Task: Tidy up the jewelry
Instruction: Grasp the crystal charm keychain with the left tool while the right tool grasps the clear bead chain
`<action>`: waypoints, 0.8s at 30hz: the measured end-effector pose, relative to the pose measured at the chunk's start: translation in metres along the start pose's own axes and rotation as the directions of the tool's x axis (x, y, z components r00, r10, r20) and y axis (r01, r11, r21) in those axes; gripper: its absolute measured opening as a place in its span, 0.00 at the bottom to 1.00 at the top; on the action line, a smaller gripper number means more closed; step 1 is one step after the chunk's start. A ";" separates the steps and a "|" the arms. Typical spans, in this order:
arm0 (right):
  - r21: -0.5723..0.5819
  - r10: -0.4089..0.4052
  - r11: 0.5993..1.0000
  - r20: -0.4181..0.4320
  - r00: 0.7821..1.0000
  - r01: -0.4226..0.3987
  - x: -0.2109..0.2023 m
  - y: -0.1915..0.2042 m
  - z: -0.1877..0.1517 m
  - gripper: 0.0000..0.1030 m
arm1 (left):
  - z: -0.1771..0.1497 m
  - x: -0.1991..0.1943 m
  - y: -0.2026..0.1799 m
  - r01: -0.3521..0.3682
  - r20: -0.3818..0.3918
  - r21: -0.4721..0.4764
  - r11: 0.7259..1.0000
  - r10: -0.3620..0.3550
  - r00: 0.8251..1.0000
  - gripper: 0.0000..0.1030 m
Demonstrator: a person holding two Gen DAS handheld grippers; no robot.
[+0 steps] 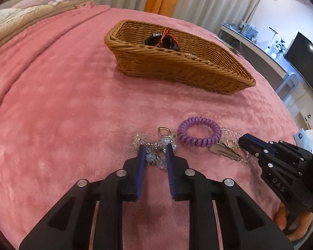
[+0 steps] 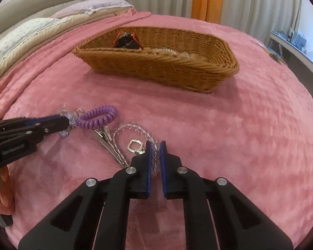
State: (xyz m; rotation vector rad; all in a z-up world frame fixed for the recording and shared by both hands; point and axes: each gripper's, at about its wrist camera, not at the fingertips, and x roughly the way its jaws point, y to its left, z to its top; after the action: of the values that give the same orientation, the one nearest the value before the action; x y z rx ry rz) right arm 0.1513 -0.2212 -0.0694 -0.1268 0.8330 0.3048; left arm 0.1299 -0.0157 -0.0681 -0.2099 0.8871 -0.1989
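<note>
Bed (image 1: pixel 62 104): plush pink fleece blanket, soft nap, gives under load. All positions below referenced to the wicker basket (image 1: pixel 177 70).

Wicker basket: tan woven rattan, rectangular, sloped walls, sits toward the pillows. Holds a dark item with orange cord, plus some clear pieces; detail unclear.

Jewelry pile lies on the blanket on the near side of the basket, well apart from it.
- Purple spiral coil bracelet (image 1: pixel 199 134): glossy plastic, ring-shaped, centre of pile.
- Silver hair clip (image 2: pixel 109 145): flat metal, elongated, touching the coil.
- Clear bead bracelet (image 2: pixel 133 130): translucent round beads on a loop.
- Blue crystal bead cluster (image 1: pixel 154 156): faceted, tangled with small metal rings.

Left claw (image 1: pixel 155 153): narrowed around the blue cluster; pad contact appears made. Right claw (image 2: pixel 155 156): clenched on the clear bead strand.

Judgement: step is pickup. Lift slowly and straight up; strands touch neighbours and may drag them. Confirm grip before carrying toward the basket.
</note>
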 end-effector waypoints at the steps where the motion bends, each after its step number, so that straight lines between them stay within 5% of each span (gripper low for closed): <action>1: 0.001 0.006 1.000 0.022 1.000 -0.006 -0.005 0.000 -0.001 0.06 | -0.001 -0.003 0.001 0.004 0.010 -0.005 1.000 -0.004 1.000 0.07; 15: 0.065 0.088 0.993 0.171 0.981 -0.100 -0.068 -0.013 -0.001 0.06 | -0.028 -0.057 0.027 0.130 0.090 -0.072 0.989 -0.124 0.988 0.07; 24: 0.233 0.046 0.971 0.032 0.998 -0.053 -0.071 -0.053 -0.044 0.06 | -0.068 -0.074 0.022 0.110 0.033 -0.038 0.993 -0.109 0.993 0.08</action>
State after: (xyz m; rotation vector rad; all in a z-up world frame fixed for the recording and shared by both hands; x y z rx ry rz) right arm 0.0923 -0.2970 -0.0462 0.1186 0.8410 0.2522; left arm 0.0332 0.0182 -0.0606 -0.2986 0.8500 -0.2796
